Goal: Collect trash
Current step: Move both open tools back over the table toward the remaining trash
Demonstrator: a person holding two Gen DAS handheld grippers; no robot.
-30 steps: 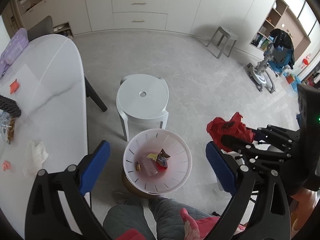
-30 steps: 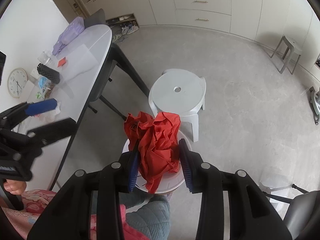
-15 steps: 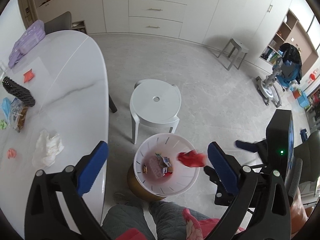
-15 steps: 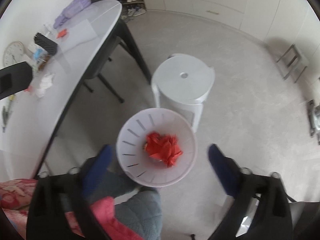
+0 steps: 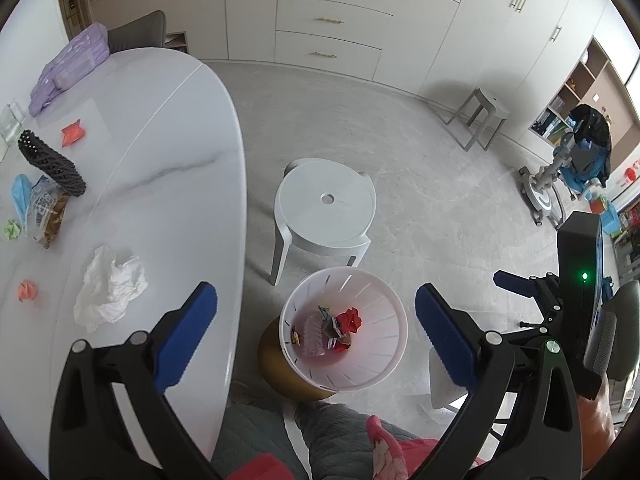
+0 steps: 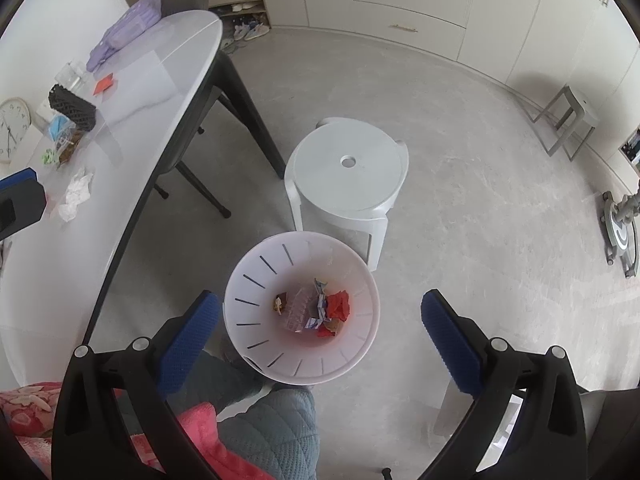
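Note:
A white slotted trash bin (image 5: pixel 384 292) (image 6: pixel 248 280) stands on the floor below both grippers. A red crumpled wrapper (image 5: pixel 349 319) (image 6: pixel 339 305) lies inside it with other scraps. My left gripper (image 5: pixel 316 332) is open and empty above the bin. My right gripper (image 6: pixel 320 332) is open and empty above the bin too; it also shows at the right of the left wrist view (image 5: pixel 516 284). On the white table (image 5: pixel 168 184) lie a crumpled white tissue (image 5: pixel 110 288) (image 6: pixel 76 194), a small orange scrap (image 5: pixel 27 290), a red scrap (image 5: pixel 73 133) and a green scrap (image 5: pixel 12 229).
A white round stool (image 5: pixel 326 204) (image 6: pixel 348 172) stands just beyond the bin. On the table are a black mesh roll (image 5: pixel 50 162), a snack bag (image 5: pixel 48 212) and a purple pack (image 5: pixel 72 66). A grey stool (image 5: pixel 478 118) and cabinets stand at the back.
My right gripper opened and dropped the red wrapper, which fell into the bin. Both grippers rose and pulled back slightly.

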